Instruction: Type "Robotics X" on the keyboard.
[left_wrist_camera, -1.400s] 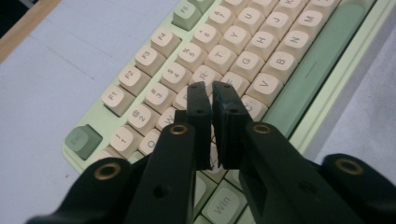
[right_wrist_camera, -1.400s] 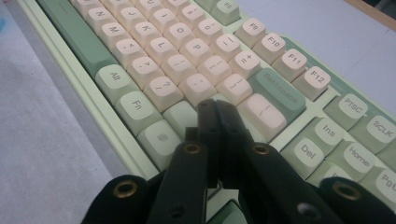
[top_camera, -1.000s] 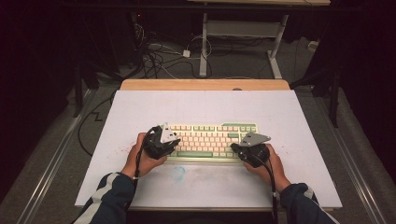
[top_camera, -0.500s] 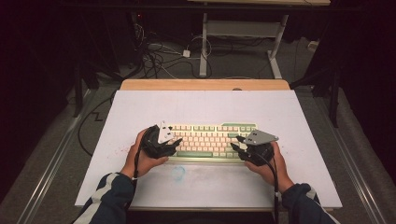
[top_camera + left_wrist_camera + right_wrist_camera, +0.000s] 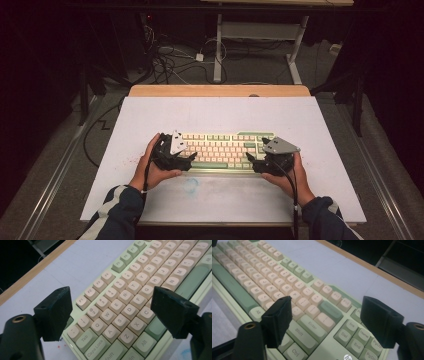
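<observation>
Both tongs stand spread: left tongs (image 5: 192, 158) at the left end of the pale green and cream plastic keyboard (image 5: 225, 150), right tongs (image 5: 248, 159) at its right end, on the white counter (image 5: 300, 120).

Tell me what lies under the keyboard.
The keyboard lies flat on a white table, bare around it apart from a faint blue smudge in front. Whatever might be directly beneath the keyboard is covered.

- The left gripper (image 5: 192, 158) and right gripper (image 5: 248, 159) are black, each with a grey three-cornered plate on top.
- Dark blue sleeves (image 5: 117, 210) have a white stripe.
- Thin black cables (image 5: 294, 190) trail back.
</observation>
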`<state>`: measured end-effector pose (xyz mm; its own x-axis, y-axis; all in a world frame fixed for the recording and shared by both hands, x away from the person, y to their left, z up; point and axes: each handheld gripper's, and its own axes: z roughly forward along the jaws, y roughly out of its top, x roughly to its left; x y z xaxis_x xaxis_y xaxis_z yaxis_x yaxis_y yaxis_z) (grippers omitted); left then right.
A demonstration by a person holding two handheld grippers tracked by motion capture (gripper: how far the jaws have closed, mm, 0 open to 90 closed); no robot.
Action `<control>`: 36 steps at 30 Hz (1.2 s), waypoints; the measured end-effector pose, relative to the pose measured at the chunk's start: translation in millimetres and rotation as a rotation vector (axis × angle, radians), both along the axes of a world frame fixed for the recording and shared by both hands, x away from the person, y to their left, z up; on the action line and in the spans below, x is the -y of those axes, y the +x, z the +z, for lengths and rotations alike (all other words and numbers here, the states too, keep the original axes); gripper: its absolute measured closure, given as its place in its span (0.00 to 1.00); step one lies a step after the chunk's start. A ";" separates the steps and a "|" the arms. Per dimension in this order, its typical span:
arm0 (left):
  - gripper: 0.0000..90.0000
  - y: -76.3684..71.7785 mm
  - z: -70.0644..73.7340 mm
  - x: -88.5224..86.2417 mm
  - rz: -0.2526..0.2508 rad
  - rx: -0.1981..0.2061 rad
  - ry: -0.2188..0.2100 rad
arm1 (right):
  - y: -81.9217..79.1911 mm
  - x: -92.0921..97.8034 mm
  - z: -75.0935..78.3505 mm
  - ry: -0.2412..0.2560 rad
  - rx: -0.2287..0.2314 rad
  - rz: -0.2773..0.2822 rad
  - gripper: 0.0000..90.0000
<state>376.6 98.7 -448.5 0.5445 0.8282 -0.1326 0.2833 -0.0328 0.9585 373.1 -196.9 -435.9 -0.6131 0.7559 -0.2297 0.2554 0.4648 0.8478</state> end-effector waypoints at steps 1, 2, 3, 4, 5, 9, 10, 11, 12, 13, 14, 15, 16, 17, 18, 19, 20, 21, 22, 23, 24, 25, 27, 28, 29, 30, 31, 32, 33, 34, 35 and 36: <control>0.18 -0.4 0.0 0.0 -0.001 0.002 -0.005 | 0.0 0.5 0.1 0.009 0.001 -0.005 0.27; 0.18 -0.8 -0.1 -0.1 -0.002 0.005 0.001 | -0.1 0.7 0.2 0.012 0.004 -0.010 0.26; 0.18 -1.1 -0.7 0.2 -0.003 0.006 0.004 | -0.1 0.9 0.2 0.017 0.006 -0.015 0.25; 0.18 -1.5 -1.4 0.6 -0.004 0.006 0.010 | 0.1 1.1 0.1 0.021 0.007 -0.020 0.25; 0.18 -1.9 -2.0 1.1 -0.008 0.006 0.012 | 0.1 1.1 -0.1 0.023 0.008 -0.026 0.25; 0.18 -3.8 -3.1 2.6 -0.019 0.010 0.027 | -0.8 -0.1 -0.8 -0.004 0.035 -0.041 0.25; 0.18 -4.2 -2.8 2.8 -0.019 0.013 0.022 | -1.3 -0.2 -0.8 -0.005 0.041 -0.040 0.25; 0.18 -4.7 -2.3 2.5 -0.020 0.013 0.026 | -1.7 -0.2 -0.5 -0.008 0.048 -0.040 0.25; 0.18 -5.0 -2.1 2.4 -0.022 0.015 0.026 | -1.9 -0.1 -0.3 -0.009 0.051 -0.038 0.26; 0.18 -5.5 -1.9 2.2 -0.022 0.017 0.030 | -2.3 -0.2 -0.1 -0.010 0.052 -0.037 0.26; 0.18 -6.0 -1.6 2.3 -0.023 0.019 0.031 | -2.6 -0.2 0.3 -0.013 0.060 -0.036 0.26; 0.18 -6.5 -1.4 2.7 -0.022 0.020 0.026 | -3.4 -0.3 0.8 -0.008 0.062 -0.037 0.26; 0.18 -7.1 -1.3 2.8 -0.024 0.023 0.031 | -4.0 -0.2 1.4 -0.005 0.068 -0.034 0.26; 0.18 -7.9 -0.8 2.7 -0.027 0.024 0.036 | -4.6 -0.2 2.0 -0.004 0.072 -0.033 0.26; 0.18 -8.4 -0.5 3.3 -0.024 0.030 0.031 | -5.3 -0.3 2.6 -0.005 0.076 -0.034 0.26; 0.18 -8.9 0.0 3.1 -0.025 0.033 0.035 | -6.0 -0.4 3.0 -0.003 0.079 -0.033 0.26; 0.18 -9.4 0.5 3.2 -0.025 0.033 0.035 | -6.5 -0.2 3.4 -0.003 0.084 -0.029 0.26; 0.18 -10.2 1.0 3.2 -0.024 0.038 0.036 | -7.2 -0.2 4.1 -0.002 0.084 -0.028 0.26; 0.18 -10.7 1.5 3.0 -0.023 0.043 0.035 | -8.0 -0.2 4.7 -0.005 0.088 -0.027 0.26; 0.18 -11.1 2.0 2.8 -0.023 0.042 0.033 | -9.1 -0.2 5.3 -0.004 0.090 -0.029 0.26; 0.18 -11.7 2.4 2.4 -0.025 0.040 0.035 | -10.0 -0.1 5.9 -0.003 0.094 -0.029 0.26; 0.18 -12.2 2.7 2.4 -0.023 0.044 0.036 | -10.6 0.2 6.7 -0.002 0.097 -0.026 0.26; 0.18 -13.2 3.1 2.3 -0.024 0.044 0.041 | -11.9 0.3 7.8 -0.003 0.099 -0.024 0.26; 0.18 -14.3 3.4 2.2 -0.028 0.045 0.043 | -12.7 0.4 8.3 -0.002 0.100 -0.026 0.26; 0.18 -14.8 3.4 2.3 -0.028 0.049 0.046 | -13.4 0.3 8.6 0.001 0.100 -0.025 0.26; 0.18 -15.3 3.5 2.4 -0.030 0.051 0.049 | -13.6 0.4 8.8 -0.001 0.102 -0.024 0.26; 0.18 -15.9 3.6 2.5 -0.033 0.051 0.048 | -13.9 0.6 9.1 -0.003 0.102 -0.022 0.26; 0.18 -16.6 3.6 2.5 -0.033 0.055 0.054 | -14.6 0.7 9.4 -0.002 0.102 -0.023 0.26; 0.18 -17.1 3.6 2.7 -0.032 0.055 0.053 | -15.2 0.8 9.8 -0.005 0.103 -0.022 0.26; 0.18 -17.8 3.7 2.7 -0.036 0.053 0.055 | -15.5 0.9 10.0 -0.005 0.104 -0.021 0.26; 0.18 -18.2 3.6 2.8 -0.036 0.056 0.057 | -16.3 1.0 10.3 -0.004 0.103 -0.020 0.26; 0.18 -18.6 3.6 3.0 -0.034 0.061 0.061 | -16.8 1.2 10.6 -0.005 0.105 -0.019 0.26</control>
<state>358.0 95.7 -444.8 0.5780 0.8145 -0.0488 0.2226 -0.0998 0.9698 356.3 -198.1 -425.4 -0.5713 0.7655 -0.2962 0.1738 0.4655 0.8678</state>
